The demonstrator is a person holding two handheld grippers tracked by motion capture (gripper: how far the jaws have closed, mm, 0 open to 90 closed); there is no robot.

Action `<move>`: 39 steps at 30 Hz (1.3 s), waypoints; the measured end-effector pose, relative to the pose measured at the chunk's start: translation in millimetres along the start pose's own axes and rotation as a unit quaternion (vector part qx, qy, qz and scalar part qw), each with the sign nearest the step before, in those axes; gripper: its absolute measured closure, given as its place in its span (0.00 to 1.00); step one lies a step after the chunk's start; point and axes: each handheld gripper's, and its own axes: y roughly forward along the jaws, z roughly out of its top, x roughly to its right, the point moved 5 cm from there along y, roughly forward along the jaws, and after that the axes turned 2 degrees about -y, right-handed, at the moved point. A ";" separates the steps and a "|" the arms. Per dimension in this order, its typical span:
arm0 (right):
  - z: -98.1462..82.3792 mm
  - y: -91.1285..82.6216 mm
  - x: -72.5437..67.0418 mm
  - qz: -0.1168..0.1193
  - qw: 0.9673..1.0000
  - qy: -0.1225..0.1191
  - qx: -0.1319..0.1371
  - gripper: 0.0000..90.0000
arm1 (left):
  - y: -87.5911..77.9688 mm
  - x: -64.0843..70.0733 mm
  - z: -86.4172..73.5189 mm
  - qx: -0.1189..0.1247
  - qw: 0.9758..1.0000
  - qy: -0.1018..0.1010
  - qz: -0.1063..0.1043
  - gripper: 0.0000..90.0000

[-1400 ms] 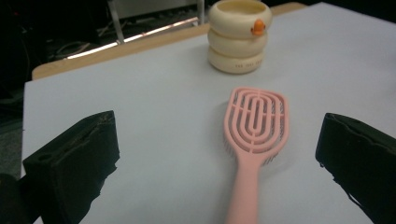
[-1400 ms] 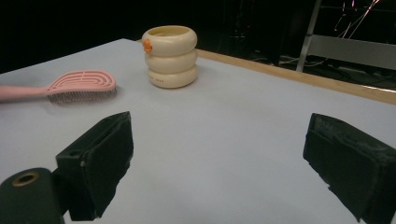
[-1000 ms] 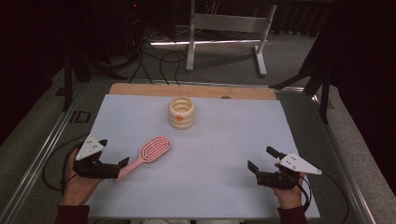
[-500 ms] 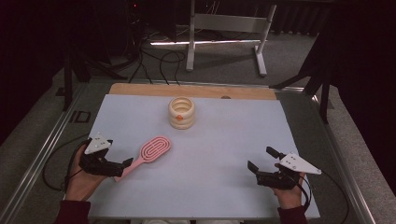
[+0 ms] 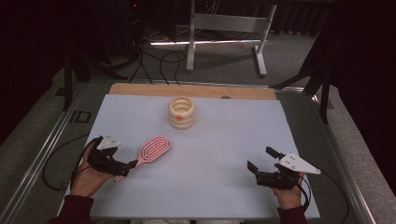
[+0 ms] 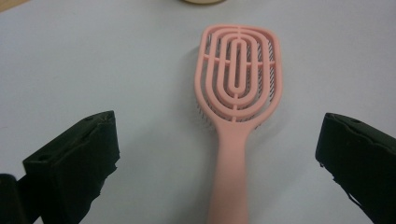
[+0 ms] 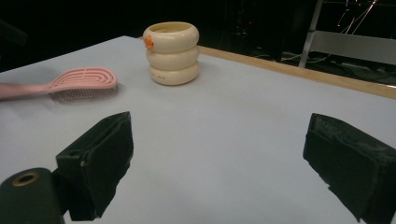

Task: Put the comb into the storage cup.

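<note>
A pink hairbrush [image 5: 154,149] lies bristles down on the left part of the pale table top [image 5: 224,140], handle toward the person. My left gripper [image 5: 125,166] is open at the handle end. In the left gripper view the brush handle [image 6: 231,177] runs up between the two wide-apart jaws of that gripper [image 6: 219,140], and the brush head [image 6: 238,74] lies ahead. A cream ringed cup [image 5: 181,112] with an orange spot stands mid-table toward the far edge. My right gripper [image 5: 260,158] rests open at the front right, facing the cup [image 7: 172,53] and the brush [image 7: 79,81], nothing between its jaws [image 7: 219,144].
A wooden strip [image 5: 196,90] runs along the table's far edge. Beyond it stand a metal frame [image 5: 224,28] and cables on the floor. Metal rails [image 5: 42,154] border the table on both sides.
My left gripper has slid a little to the right, so its jaws now straddle the brush handle. The brush, the cup and the right gripper have stayed put.
</note>
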 end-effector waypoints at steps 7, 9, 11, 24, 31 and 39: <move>-0.3 0.1 0.1 0.000 1.000 0.001 -0.001 0.10 | 7.4 3.7 2.8 -0.024 1.000 0.017 -0.001 0.00; -0.2 0.0 0.2 0.000 1.000 0.001 -0.001 0.10 | 11.0 4.8 3.1 -0.038 0.999 0.025 -0.001 0.00; -0.3 -0.2 0.6 -0.001 1.000 0.002 -0.001 0.10 | 13.2 5.7 3.3 -0.047 0.998 0.029 -0.002 0.00; -1.3 0.8 0.7 -0.001 1.000 0.001 -0.002 0.10 | 29.9 11.1 3.9 -0.104 0.993 0.056 0.000 0.00; -2.2 1.2 0.6 0.001 1.000 0.002 -0.005 0.10 | 39.7 12.9 4.6 -0.138 0.988 0.072 0.001 0.00; -2.3 1.0 0.9 0.001 1.000 0.002 -0.006 0.10 | 49.4 14.0 3.6 -0.168 0.983 0.076 -0.001 0.00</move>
